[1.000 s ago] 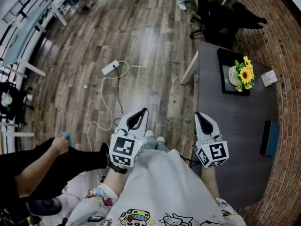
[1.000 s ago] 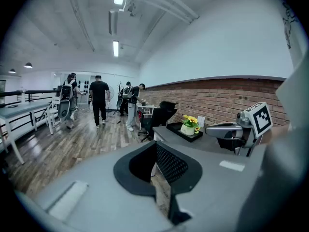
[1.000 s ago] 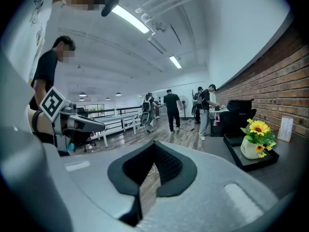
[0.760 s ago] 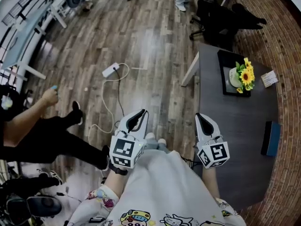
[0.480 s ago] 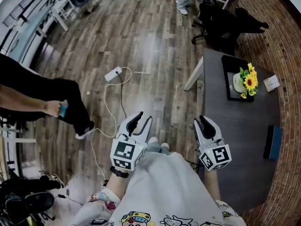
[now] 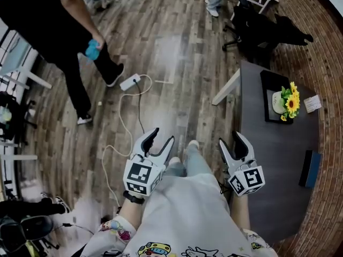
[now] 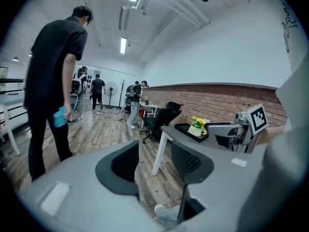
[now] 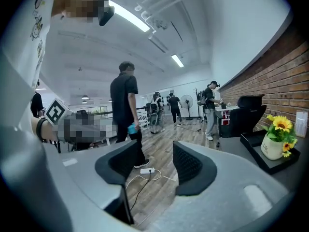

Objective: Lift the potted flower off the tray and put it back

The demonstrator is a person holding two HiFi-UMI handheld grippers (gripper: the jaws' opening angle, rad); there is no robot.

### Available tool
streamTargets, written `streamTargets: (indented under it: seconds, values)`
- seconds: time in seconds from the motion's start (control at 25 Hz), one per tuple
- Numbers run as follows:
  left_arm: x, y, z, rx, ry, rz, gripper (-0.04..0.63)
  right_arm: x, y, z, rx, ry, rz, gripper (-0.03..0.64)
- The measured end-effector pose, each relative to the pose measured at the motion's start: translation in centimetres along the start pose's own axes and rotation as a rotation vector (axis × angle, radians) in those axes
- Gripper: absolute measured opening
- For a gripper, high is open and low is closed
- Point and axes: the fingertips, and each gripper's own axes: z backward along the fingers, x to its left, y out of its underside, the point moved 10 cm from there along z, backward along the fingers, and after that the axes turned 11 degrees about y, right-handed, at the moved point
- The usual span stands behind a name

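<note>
- While the potted flower (image 6: 286,104) stands in its black tray (image 6: 269,83) at the far end of the dark tabletop (image 6: 268,165), well apart from both claws, the lift looks not yet begun. This reads as the approach.
- The left claw (image 6: 162,137) is released. Its jaws have just been opening, and the left gripper view shows only wooden floor (image 6: 161,47) through the gap. It hangs over the floor beside the tabletop's near edge.
- The right claw (image 6: 231,139) is also released, its jaws just been opening. Only floor and a distant white power strip (image 6: 130,82) show between them. It sits near the tabletop's near corner, on the flower's side, so it is probably the better placed to reach.
- Both claws point forward and slightly down, side by side in front of the body. They were likely opened early so they are ready to close on the pot.
- The pot is white and rounded, with yellow blooms leaning over one side. A grip low on its wall seems wiser than one near the stems, which would give.
- A small card (image 6: 312,103) lies beside the tray and a flat blue thing (image 6: 310,168) rests nearer. Neither seems to block the way.
- A person in black (image 6: 64,20) is on the floor well off to the left, clear of the reach.
</note>
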Motion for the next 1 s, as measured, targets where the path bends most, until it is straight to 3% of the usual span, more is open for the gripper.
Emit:
streamTargets:
  seconds: [0.56,1.0]
  values:
    - [4.4,-2.5,-7.0,0.027,-0.011,0.000,0.261,-4.9,-0.9,-7.1,0.027,-0.002,-0.032,0.275]
    - [7.4,-9.6,-18.8,0.041,0.040,-0.064,0.290,-13.6,-5.3,-13.9,-0.031,0.040,-0.058,0.298]
